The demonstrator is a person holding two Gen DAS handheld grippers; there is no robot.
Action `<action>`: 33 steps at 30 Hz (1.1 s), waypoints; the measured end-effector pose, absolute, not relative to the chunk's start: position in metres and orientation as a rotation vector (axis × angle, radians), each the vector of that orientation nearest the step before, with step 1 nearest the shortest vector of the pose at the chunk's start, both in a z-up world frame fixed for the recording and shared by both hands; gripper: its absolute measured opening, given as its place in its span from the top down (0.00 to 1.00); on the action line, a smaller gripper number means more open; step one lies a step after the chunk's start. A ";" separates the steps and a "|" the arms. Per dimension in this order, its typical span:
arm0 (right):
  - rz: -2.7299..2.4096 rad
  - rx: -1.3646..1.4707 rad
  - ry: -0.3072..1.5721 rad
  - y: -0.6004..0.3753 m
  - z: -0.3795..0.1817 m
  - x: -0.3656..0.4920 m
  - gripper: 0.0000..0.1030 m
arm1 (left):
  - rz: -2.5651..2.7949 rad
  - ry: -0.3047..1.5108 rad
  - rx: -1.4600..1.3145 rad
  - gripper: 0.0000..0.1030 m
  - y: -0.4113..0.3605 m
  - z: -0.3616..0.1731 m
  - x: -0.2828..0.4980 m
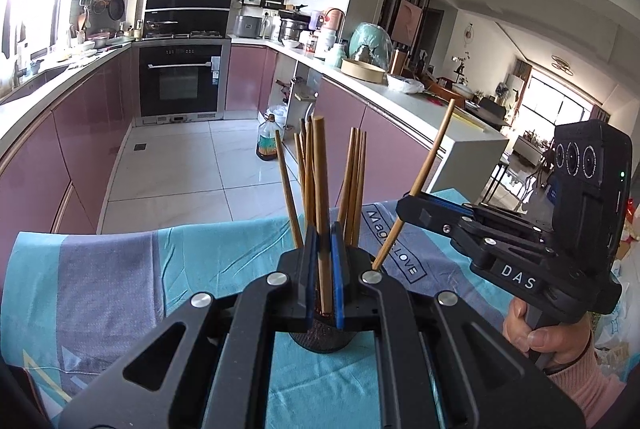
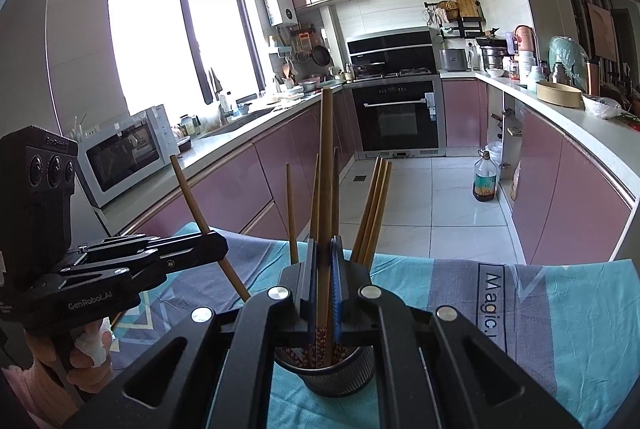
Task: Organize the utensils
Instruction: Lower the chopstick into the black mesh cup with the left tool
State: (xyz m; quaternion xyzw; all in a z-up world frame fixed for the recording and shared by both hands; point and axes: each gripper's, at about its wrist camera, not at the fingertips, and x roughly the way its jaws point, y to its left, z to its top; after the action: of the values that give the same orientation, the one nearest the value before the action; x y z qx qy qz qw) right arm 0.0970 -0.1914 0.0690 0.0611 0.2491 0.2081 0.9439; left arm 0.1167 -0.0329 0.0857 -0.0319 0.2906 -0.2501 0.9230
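Fingers of both grippers are clenched, each on one chopstick. Between the left fingers (image 1: 324, 261) a chopstick (image 1: 320, 189) stands nearly upright, its lower end just above or inside the mesh cup (image 1: 320, 343) directly beneath them. The right fingers (image 2: 325, 269) pinch theirs (image 2: 326, 169) the same way over that cup (image 2: 326, 375); from the left view it leans, top tilted away to the right. Both long axes run roughly vertical, so the coming move looks like a straight drop; both hands sit about equally near the cup. Outward, some eight further chopsticks stand fanned in the cup, an uncertain count where they overlap. One cup, on a teal cloth (image 1: 120, 269) over the desk.
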 end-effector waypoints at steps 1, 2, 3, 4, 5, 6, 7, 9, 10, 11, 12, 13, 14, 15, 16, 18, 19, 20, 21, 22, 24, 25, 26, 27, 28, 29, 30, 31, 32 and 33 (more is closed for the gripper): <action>0.422 0.122 0.510 -0.191 0.068 0.098 0.95 | -0.514 0.599 -0.064 0.93 -0.033 0.085 0.117; 0.422 0.120 0.514 -0.191 0.067 0.098 0.95 | -0.517 0.601 -0.062 0.93 -0.033 0.086 0.118; 0.423 0.120 0.519 -0.190 0.066 0.099 0.95 | -0.518 0.604 -0.060 0.93 -0.034 0.087 0.119; 0.424 0.119 0.522 -0.190 0.064 0.100 0.95 | -0.517 0.606 -0.059 0.93 -0.035 0.088 0.119; 0.424 0.117 0.526 -0.189 0.063 0.100 0.95 | -0.518 0.608 -0.058 0.93 -0.036 0.087 0.120; 0.424 0.113 0.531 -0.188 0.062 0.101 0.95 | -0.519 0.612 -0.057 0.93 -0.037 0.087 0.121; 0.423 0.111 0.534 -0.188 0.061 0.101 0.95 | -0.519 0.619 -0.058 0.93 -0.037 0.086 0.122; 0.419 0.106 0.543 -0.187 0.059 0.102 0.95 | -0.517 0.623 -0.057 0.93 -0.038 0.087 0.127; 0.420 0.105 0.548 -0.186 0.057 0.104 0.95 | -0.515 0.625 -0.058 0.93 -0.038 0.088 0.130; 0.420 0.105 0.553 -0.186 0.057 0.105 0.95 | -0.517 0.628 -0.061 0.93 -0.038 0.088 0.132; 0.417 0.103 0.556 -0.185 0.056 0.106 0.95 | -0.520 0.631 -0.062 0.93 -0.039 0.089 0.134; 0.417 0.103 0.558 -0.185 0.055 0.106 0.95 | -0.519 0.633 -0.061 0.93 -0.040 0.089 0.137; 0.417 0.103 0.561 -0.185 0.055 0.107 0.95 | -0.517 0.634 -0.060 0.93 -0.040 0.089 0.139; 0.413 0.103 0.563 -0.186 0.055 0.108 0.95 | -0.514 0.636 -0.059 0.93 -0.041 0.089 0.141; 0.412 0.105 0.565 -0.186 0.055 0.109 0.95 | -0.512 0.637 -0.058 0.93 -0.042 0.088 0.142; 0.408 0.109 0.566 -0.188 0.054 0.113 0.95 | -0.506 0.638 -0.054 0.93 -0.044 0.088 0.146; 0.401 0.117 0.565 -0.189 0.054 0.114 0.95 | -0.503 0.638 -0.051 0.93 -0.045 0.088 0.147; 0.402 0.120 0.566 -0.189 0.053 0.114 0.95 | -0.494 0.638 -0.046 0.92 -0.047 0.087 0.148; 0.403 0.124 0.569 -0.189 0.052 0.115 0.95 | -0.490 0.638 -0.042 0.92 -0.048 0.084 0.148; 0.404 0.127 0.575 -0.189 0.050 0.117 0.95 | -0.485 0.639 -0.038 0.92 -0.049 0.084 0.150; 0.406 0.129 0.586 -0.185 0.048 0.118 0.95 | -0.480 0.643 -0.036 0.92 -0.051 0.083 0.154; 0.405 0.131 0.592 -0.184 0.046 0.120 0.95 | -0.478 0.646 -0.034 0.92 -0.051 0.081 0.155; 0.405 0.131 0.596 -0.184 0.044 0.121 0.95 | -0.476 0.648 -0.034 0.92 -0.051 0.079 0.156; 0.405 0.133 0.600 -0.183 0.043 0.123 0.95 | -0.475 0.651 -0.033 0.92 -0.052 0.079 0.158; 0.405 0.136 0.604 -0.183 0.042 0.124 0.95 | -0.473 0.654 -0.034 0.92 -0.052 0.077 0.159; 0.405 0.139 0.603 -0.184 0.042 0.125 0.95 | -0.471 0.656 -0.035 0.92 -0.052 0.076 0.161; 0.404 0.140 0.603 -0.184 0.042 0.126 0.95 | -0.469 0.660 -0.034 0.92 -0.052 0.075 0.163; 0.404 0.145 0.605 -0.184 0.042 0.127 0.95 | -0.467 0.662 -0.034 0.92 -0.053 0.074 0.164; 0.405 0.149 0.606 -0.185 0.041 0.127 0.95 | -0.464 0.665 -0.035 0.92 -0.053 0.071 0.165; 0.404 0.150 0.606 -0.185 0.041 0.127 0.95 | -0.461 0.670 -0.035 0.91 -0.055 0.070 0.167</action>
State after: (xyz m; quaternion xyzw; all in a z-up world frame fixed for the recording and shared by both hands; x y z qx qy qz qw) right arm 0.1271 -0.1849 0.0408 0.0733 0.2963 0.1973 0.9316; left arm 0.1668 -0.0547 0.0703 -0.0171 0.3258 -0.2243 0.9183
